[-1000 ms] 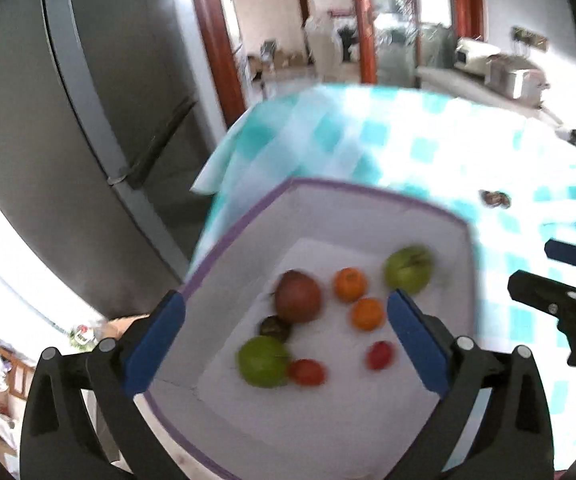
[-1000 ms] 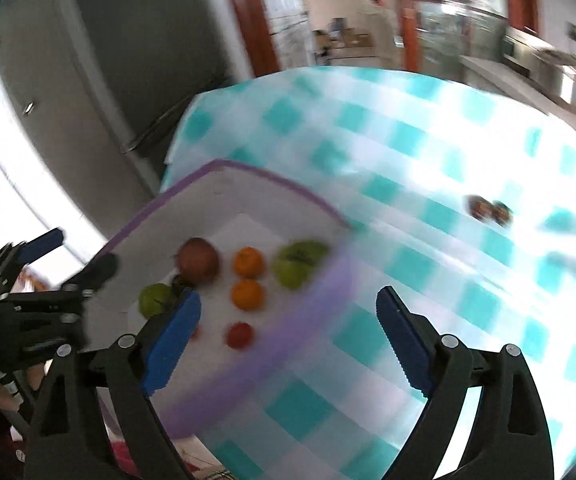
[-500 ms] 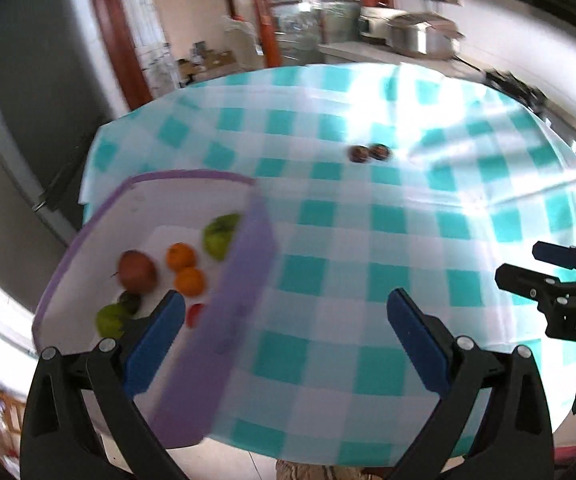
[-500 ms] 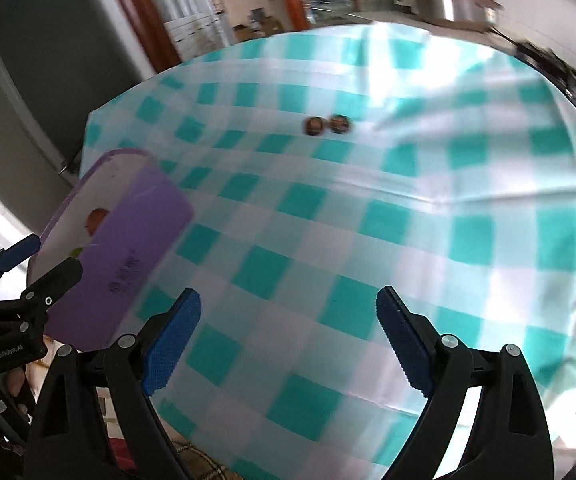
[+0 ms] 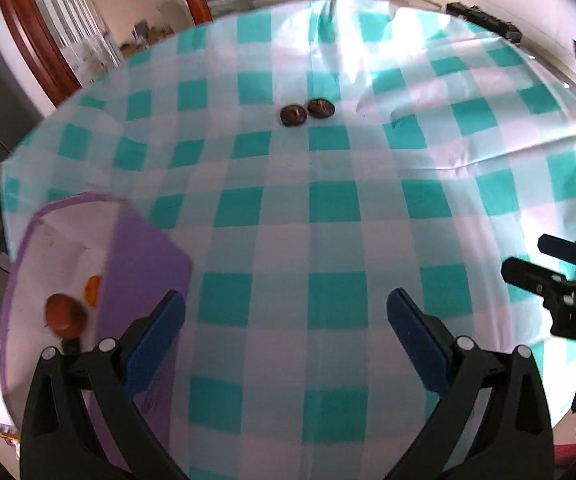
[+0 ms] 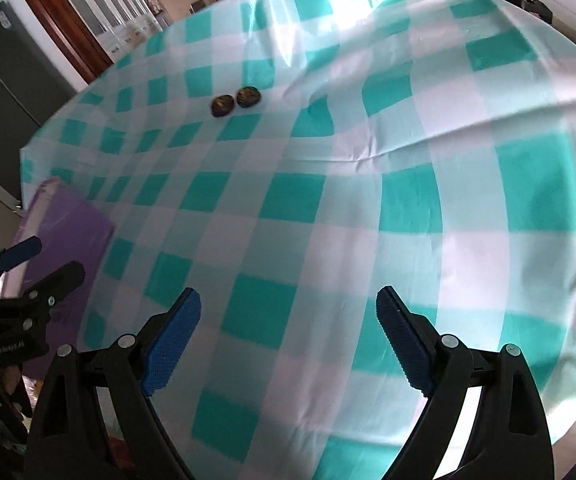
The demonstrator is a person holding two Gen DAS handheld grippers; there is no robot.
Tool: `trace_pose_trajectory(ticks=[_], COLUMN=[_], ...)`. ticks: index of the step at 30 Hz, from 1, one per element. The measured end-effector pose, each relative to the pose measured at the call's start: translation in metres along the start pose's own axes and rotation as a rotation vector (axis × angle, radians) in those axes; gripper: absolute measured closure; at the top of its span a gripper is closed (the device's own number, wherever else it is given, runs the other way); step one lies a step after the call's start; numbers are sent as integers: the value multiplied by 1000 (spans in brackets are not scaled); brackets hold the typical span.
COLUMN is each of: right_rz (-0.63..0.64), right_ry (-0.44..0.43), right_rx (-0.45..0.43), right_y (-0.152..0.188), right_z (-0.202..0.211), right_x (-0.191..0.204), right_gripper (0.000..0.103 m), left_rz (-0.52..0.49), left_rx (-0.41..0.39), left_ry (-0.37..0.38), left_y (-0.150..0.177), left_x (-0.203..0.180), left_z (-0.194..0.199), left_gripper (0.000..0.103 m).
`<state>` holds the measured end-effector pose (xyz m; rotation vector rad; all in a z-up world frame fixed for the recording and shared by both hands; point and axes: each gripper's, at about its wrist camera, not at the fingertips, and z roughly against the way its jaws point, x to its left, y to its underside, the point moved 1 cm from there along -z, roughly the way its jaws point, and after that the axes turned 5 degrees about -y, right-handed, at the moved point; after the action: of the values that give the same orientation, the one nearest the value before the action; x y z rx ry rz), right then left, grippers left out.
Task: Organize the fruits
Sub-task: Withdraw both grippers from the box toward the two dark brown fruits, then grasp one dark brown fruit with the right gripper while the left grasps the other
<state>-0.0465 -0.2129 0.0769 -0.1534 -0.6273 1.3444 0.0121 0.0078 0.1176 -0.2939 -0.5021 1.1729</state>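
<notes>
Two dark fruits [image 5: 307, 111] lie well ahead of the spread left claw [image 5: 286, 338].

You will find very little to read here. On the body of your right gripper [image 5: 527, 260], seen at the right edge of the left wrist view, pale letters stand that look like "DAS", though the blur leaves this uncertain. On the body of your left gripper [image 6: 44, 260], at the left edge of the right wrist view, there is a short line of pale lettering too blurred to make out, and the purple wall of the box [image 5: 144, 280] just beside the left gripper's fingers bears faint dark marks that cannot be read either.
</notes>
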Motion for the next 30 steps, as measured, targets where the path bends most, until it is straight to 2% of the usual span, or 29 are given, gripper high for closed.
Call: trace_pose_trajectory(ticks=[5,10,12,14,21,24,30], right_rz=[17,69,137,202,315,329,405], right_ry=[40,63,75,94,97,113,139], right_rx=[25,68,76,81,53,44,8], right_y=[-40,-91,-114,-134,-196,-213,-230], right_z=[-38,-101,-127,-148,-202,-217,-233], right_x=[2,20,32,40,54,56,67], right_gripper=[16,23,24,32,34,38,38], left_rz=[65,169,174,185,230,225,252], left_rx=[86,159,159,151,80,84,88], left_ry=[32,84,86,78,61,64,70], left_y=[-40,-69,-76,-79,-85,-90,-107], left_x=[12,24,23,23,34,38,44], left_z=[-51,-105,-123,-136,-158,-168,-184], left_gripper=[2,2,2,2,2,2,2])
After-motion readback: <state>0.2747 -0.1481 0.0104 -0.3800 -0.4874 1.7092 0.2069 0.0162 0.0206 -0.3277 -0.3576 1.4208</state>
